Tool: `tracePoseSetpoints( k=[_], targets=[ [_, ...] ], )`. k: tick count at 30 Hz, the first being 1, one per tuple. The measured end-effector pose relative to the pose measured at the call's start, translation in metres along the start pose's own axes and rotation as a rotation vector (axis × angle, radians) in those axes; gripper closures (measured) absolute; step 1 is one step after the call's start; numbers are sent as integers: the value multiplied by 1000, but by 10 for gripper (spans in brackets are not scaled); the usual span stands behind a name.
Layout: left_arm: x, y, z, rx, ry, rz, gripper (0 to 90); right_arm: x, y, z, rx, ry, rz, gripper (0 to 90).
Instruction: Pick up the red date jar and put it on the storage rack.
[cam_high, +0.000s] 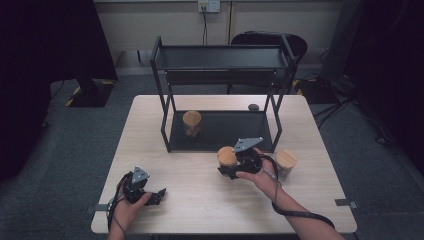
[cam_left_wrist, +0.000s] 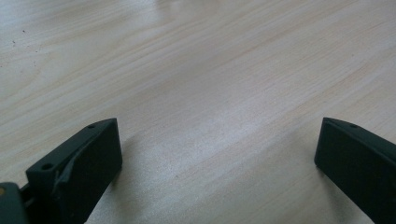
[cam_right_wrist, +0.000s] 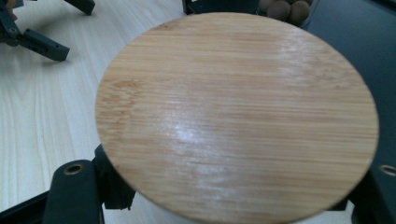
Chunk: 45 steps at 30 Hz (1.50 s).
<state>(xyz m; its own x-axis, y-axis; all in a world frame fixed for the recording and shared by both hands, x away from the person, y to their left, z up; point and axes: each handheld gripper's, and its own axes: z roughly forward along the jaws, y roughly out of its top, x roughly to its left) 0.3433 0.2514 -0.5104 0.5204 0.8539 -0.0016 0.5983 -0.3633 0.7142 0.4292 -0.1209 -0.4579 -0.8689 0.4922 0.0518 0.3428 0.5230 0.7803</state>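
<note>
Right gripper (cam_high: 227, 169) clamped on round glass jar with bamboo lid (cam_high: 226, 156), just near of black metal two-tier rack (cam_high: 220, 60), right of table centre. Left gripper (cam_high: 159, 192) spread wide, nothing between, resting on pale wooden table (cam_high: 200, 200), near-left corner.

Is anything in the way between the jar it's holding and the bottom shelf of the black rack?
Nothing visible. The right gripper holds the jar just in front of the rack's bottom shelf; another jar stands at its left end, clear.
</note>
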Motion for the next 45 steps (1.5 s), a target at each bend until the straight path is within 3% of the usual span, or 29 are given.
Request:
tracePoseSetpoints(
  k=[45],
  targets=[
    [0,0,0,0,0,0,3,-35,31,12,-12,-74,50,256]
  ],
)
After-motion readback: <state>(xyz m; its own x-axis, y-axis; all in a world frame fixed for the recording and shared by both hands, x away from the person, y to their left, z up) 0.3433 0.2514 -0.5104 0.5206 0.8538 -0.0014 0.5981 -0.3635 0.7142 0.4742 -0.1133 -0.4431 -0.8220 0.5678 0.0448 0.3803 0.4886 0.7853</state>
